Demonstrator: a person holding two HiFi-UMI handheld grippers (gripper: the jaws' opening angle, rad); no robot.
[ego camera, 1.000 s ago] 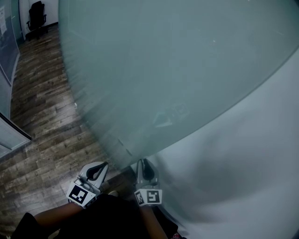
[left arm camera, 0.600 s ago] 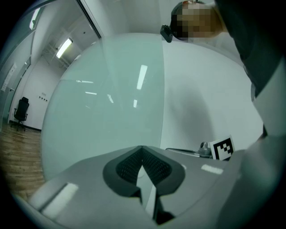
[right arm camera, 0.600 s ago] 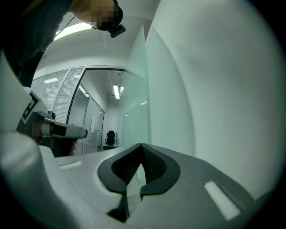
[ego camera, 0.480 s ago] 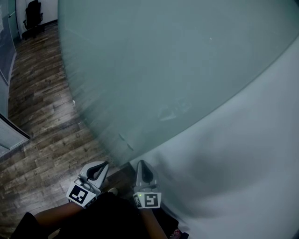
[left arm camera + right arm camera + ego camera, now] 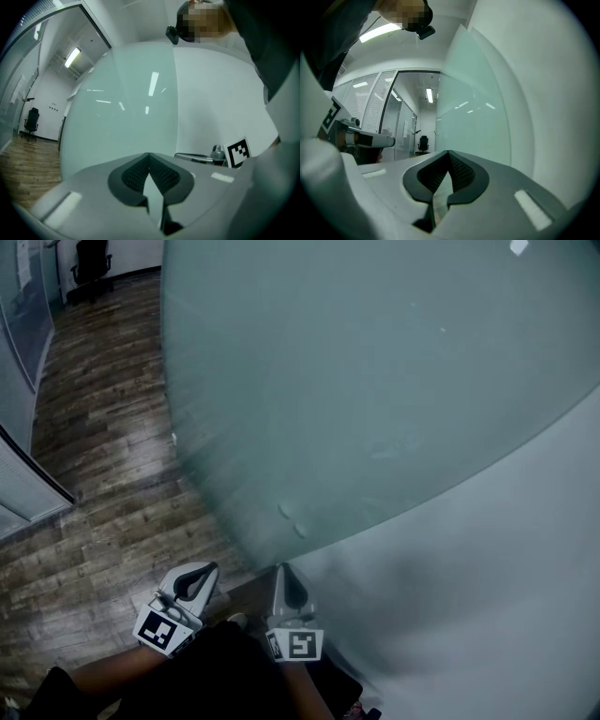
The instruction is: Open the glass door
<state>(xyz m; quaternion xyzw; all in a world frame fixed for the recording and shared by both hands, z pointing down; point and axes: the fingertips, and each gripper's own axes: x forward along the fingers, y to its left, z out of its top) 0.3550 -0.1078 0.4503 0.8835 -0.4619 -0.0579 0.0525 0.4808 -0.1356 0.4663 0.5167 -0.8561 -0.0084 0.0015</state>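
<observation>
- The glass door [image 5: 375, 381], a wide frosted pane, fills the upper and middle part of the head view. Its lower edge passes just ahead of the two grippers, and its right side runs along the white wall [image 5: 487, 606].
- The left gripper [image 5: 208, 569] is held level, low and close to the person's body, aimed toward the pane's near edge. Its fingers [image 5: 127, 176] are pressed together with nothing between them, so it grips no part of the door.
- The right gripper [image 5: 285, 568] sits just beside it, nearer the wall and pointing along the glass. Its fingers [image 5: 430, 176] are likewise together and empty.
- No handle shows in any view. Closed tips would suit nudging smooth glass better than clamping it, which may be why both are held this way.
- In the right gripper view the pane lies alongside the wall, and a corridor opens past it with an office chair [image 5: 423, 143] at the far end. From that, the door appears to be swung well open, though no hinge can be seen.
- The wooden floor [image 5: 103, 474] on the left runs up to a glass partition [image 5: 28, 324], which leaves a way through.
- Whether either gripper touches the glass cannot be told: the head view shows the tips near the lower edge, but the contact point is too dim.
</observation>
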